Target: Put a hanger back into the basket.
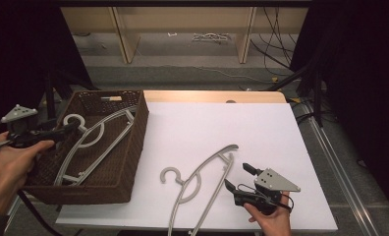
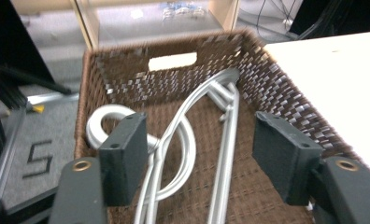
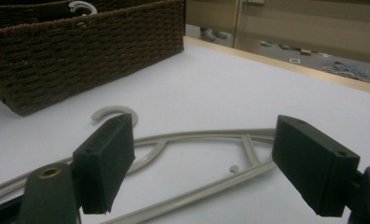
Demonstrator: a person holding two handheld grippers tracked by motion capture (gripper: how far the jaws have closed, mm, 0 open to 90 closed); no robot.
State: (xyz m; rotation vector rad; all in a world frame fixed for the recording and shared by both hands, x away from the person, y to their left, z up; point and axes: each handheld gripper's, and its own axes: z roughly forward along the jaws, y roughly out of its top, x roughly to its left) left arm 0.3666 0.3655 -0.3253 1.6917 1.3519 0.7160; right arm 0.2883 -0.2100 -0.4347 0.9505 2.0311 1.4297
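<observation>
A broad white table (image 1: 241, 132) with a matte, smooth top and a pale wooden strip along its far edge took up most of the high view. At its left end sat a rectangular brown basket (image 1: 133, 147) of tightly woven wicker, with a slot-shaped handle hole cut into its far wall. Inside the basket lay a grey plastic hanger (image 1: 97, 140), slim and curved at the shoulders, its round hook resting near the left wall and its straight bar running along the woven floor. A second hanger (image 1: 202, 182) of the same pale grey plastic lay flat on the bare table, near the front edge and well apart from the basket, hook pointing left.

The left gripper (image 1: 72, 127), black with blocky flat pads, hung over the basket's left rim; its jaws were spread, nothing pinched between them, with the basket hanger lying below. The right gripper (image 1: 237, 175), held in a hand at the front edge, sat just beside the second hanger's bar; its jaws were also spread wide, the pads on either side of that hanger's frame without pressing it.
</observation>
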